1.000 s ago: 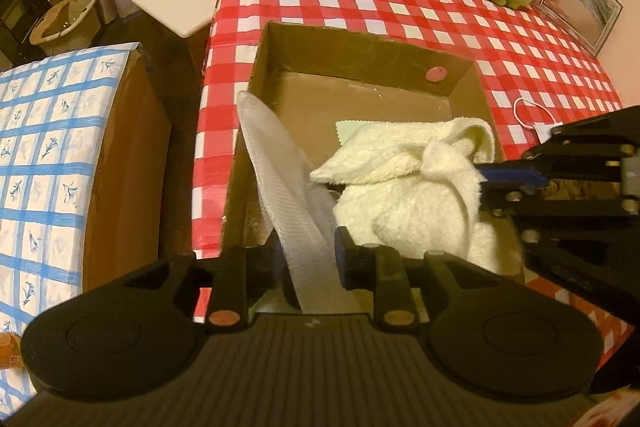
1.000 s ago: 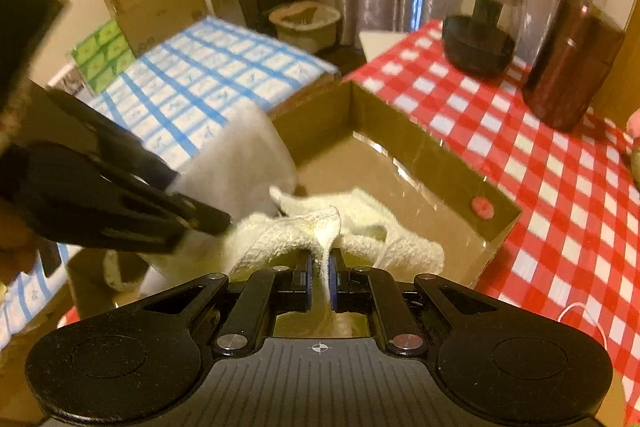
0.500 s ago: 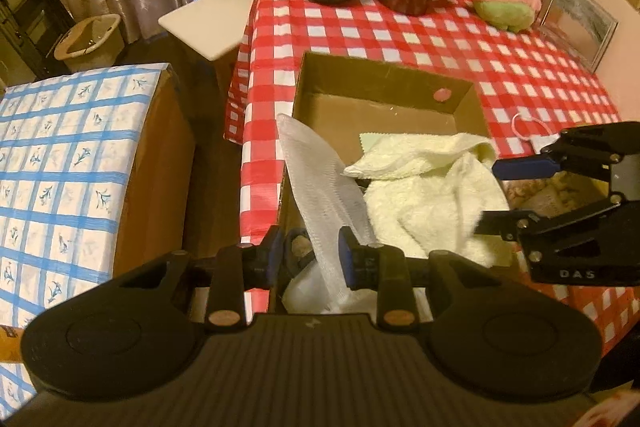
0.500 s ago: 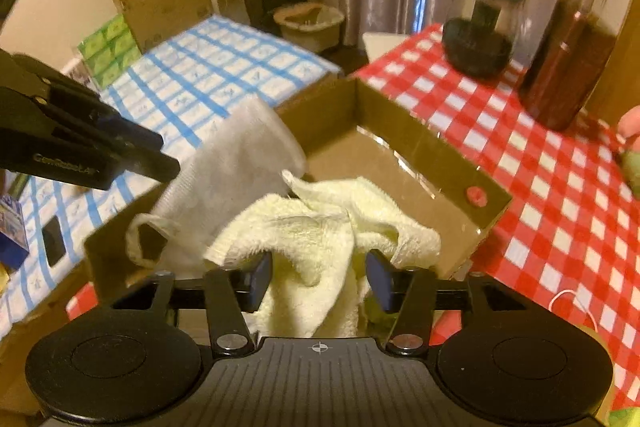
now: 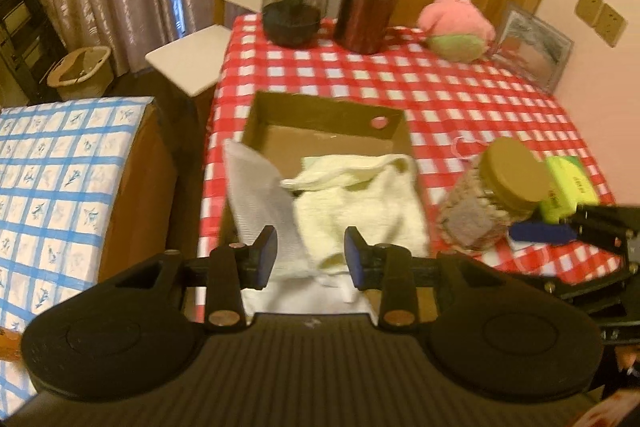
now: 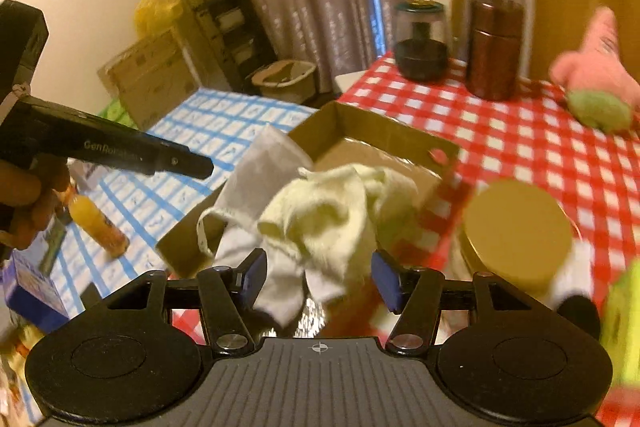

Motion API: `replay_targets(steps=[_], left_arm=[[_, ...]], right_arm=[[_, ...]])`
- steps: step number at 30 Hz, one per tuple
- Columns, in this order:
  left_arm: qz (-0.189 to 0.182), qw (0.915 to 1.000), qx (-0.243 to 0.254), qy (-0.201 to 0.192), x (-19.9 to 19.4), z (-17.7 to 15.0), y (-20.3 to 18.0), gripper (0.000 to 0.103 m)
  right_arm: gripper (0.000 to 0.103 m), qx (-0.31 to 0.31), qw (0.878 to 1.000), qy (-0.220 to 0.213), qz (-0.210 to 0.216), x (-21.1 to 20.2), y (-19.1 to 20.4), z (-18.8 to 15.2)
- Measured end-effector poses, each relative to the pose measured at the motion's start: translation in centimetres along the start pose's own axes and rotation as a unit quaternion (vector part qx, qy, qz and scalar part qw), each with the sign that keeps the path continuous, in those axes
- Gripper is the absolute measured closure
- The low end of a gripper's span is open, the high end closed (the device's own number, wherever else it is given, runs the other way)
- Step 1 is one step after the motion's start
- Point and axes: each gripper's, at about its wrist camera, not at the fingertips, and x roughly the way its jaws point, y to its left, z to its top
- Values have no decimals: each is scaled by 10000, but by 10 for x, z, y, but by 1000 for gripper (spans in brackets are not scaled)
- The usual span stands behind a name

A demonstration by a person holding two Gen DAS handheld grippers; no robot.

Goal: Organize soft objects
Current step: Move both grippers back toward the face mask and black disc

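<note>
A cardboard box (image 5: 280, 109) sits on the red checked table. A cream towel (image 5: 360, 203) lies in its near half, and a white mesh cloth (image 5: 252, 183) drapes over its near left wall. My left gripper (image 5: 310, 255) is open and empty, above the box's near edge. My right gripper (image 6: 320, 277) is open and empty, pulled back from the towel (image 6: 320, 211) and mesh cloth (image 6: 260, 167); it also shows at the right edge of the left wrist view (image 5: 560, 231). A pink star plush (image 5: 456, 23) sits at the table's far side.
A jar with a gold lid (image 5: 500, 191) and a green pack (image 5: 568, 187) stand right of the box. A dark glass jar (image 5: 292, 11), a brown canister (image 5: 368, 7) and a picture frame (image 5: 528, 51) line the far edge. A blue checked surface (image 5: 60, 187) with a small orange bottle (image 6: 98, 225) lies left.
Both grippers let go of the cloths, opened wide and drew back and up. The towel and mesh cloth stay in the box.
</note>
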Motion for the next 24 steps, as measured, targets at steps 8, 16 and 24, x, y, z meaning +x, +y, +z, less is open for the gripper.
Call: replay_targets(steps=[8, 16, 24], left_arm=[[-341, 9990, 54, -269, -24, -17, -52, 59], [-691, 9966, -131, -438, -33, -40, -107, 50], [-985, 9943, -35, -402, -25, -54, -164, 46]], right_arm=[[43, 574, 9965, -157, -583, -70, -47, -62], [43, 1164, 9854, -238, -1219, -127, -96, -105], [43, 1371, 9795, -299, -1445, -158, -122, -126]])
